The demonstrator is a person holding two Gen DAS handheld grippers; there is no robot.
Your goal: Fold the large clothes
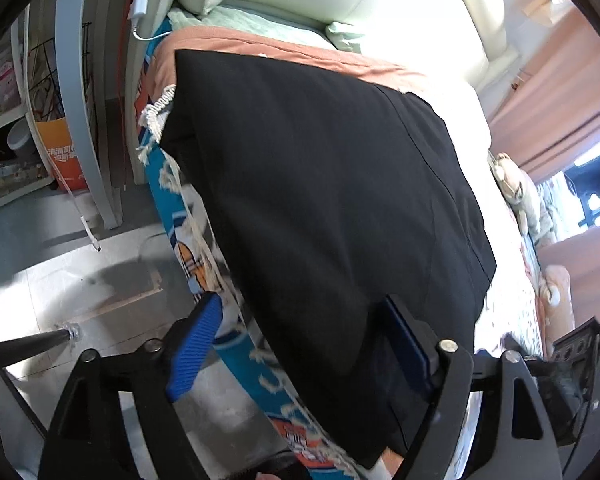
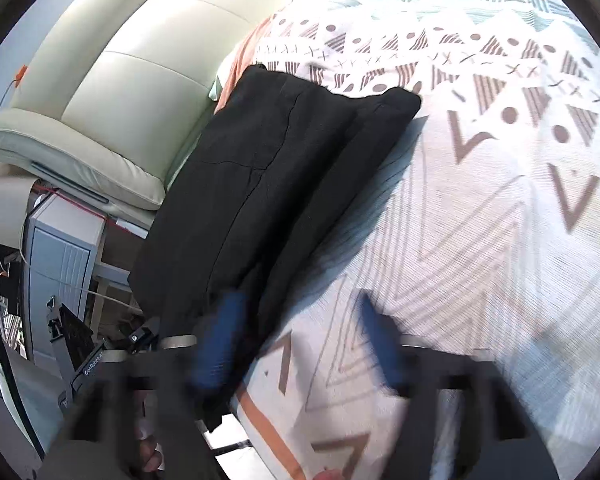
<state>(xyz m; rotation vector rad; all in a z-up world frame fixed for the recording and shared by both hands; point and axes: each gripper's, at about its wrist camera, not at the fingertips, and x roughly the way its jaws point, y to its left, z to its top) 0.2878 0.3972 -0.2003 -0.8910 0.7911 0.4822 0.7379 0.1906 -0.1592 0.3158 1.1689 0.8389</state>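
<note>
A large black garment (image 1: 320, 200) lies folded lengthwise on the bed, near its left edge. In the right wrist view it (image 2: 268, 184) runs as a long strip toward the headboard. My left gripper (image 1: 300, 332) is open, its blue fingers (image 1: 196, 348) straddling the near end of the garment without closing on it. My right gripper (image 2: 296, 344) is open and blurred, its left finger (image 2: 220, 340) over the garment's near right edge, its right finger over the bedspread.
The bed has a white patterned bedspread (image 2: 500, 160) and a cream padded headboard (image 2: 120, 100). A blue and orange fringed blanket (image 1: 188, 216) hangs off the bed's left side. Shelves and an orange bag (image 1: 62, 152) stand on the floor at left. A white cabinet (image 2: 64, 248) stands beside the bed.
</note>
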